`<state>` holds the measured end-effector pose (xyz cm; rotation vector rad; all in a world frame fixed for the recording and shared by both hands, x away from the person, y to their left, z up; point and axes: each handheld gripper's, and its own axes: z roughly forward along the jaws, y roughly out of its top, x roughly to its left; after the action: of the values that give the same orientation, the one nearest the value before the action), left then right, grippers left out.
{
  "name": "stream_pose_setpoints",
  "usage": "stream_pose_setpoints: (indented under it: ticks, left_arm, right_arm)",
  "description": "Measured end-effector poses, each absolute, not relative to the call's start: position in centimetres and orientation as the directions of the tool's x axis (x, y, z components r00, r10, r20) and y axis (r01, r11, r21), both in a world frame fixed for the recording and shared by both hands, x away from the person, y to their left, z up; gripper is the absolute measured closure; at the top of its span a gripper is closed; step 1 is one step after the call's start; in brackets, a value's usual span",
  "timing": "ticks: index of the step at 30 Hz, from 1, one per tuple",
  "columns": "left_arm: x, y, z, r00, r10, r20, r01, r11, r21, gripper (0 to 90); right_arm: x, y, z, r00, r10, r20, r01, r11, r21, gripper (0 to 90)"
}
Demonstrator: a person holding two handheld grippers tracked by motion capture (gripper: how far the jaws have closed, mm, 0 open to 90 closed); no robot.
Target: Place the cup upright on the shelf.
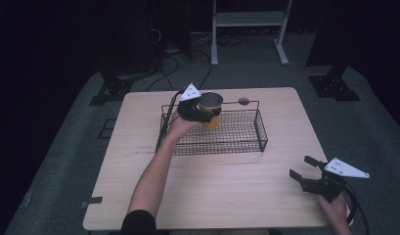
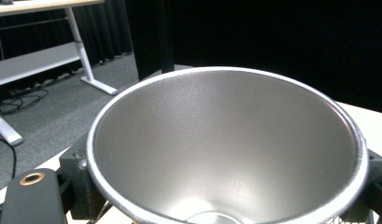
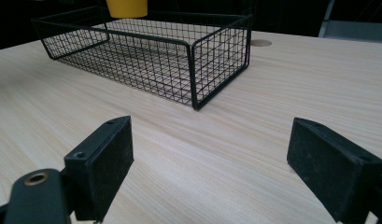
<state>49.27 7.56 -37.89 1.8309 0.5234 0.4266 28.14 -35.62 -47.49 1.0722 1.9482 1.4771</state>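
Over the wire basket [image 1: 214, 142] on the table [image 1: 212, 196], we hold a yellow cup [image 1: 210, 111] with our left gripper [image 1: 202, 113], its jaws clamped on the cup's sides just under the rim. The cup stands upright above the basket's back left part; we cannot tell whether its base touches the mesh. Along the left gripper's own view we look straight into the cup's silver inside [image 2: 226, 149], with a black pad at each side of it. Near the table's front right corner we hold our right gripper [image 1: 305, 169] low over bare wood, jaws spread wide with nothing between them, pointing toward the basket [image 3: 146, 56].
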Motion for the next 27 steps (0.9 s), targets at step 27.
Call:
stream_pose_setpoints:
  ticks: [27]
  left_arm:
    - [50.5, 6.6, -40.2, 0.853, 0.521, 0.019, 0.192, -0.348, 0.918, 11.6]
  right_arm:
    - [28.1, -35.6, -47.5, -0.589, 0.804, 0.082, 0.299, 0.122, 0.947, 13.5]
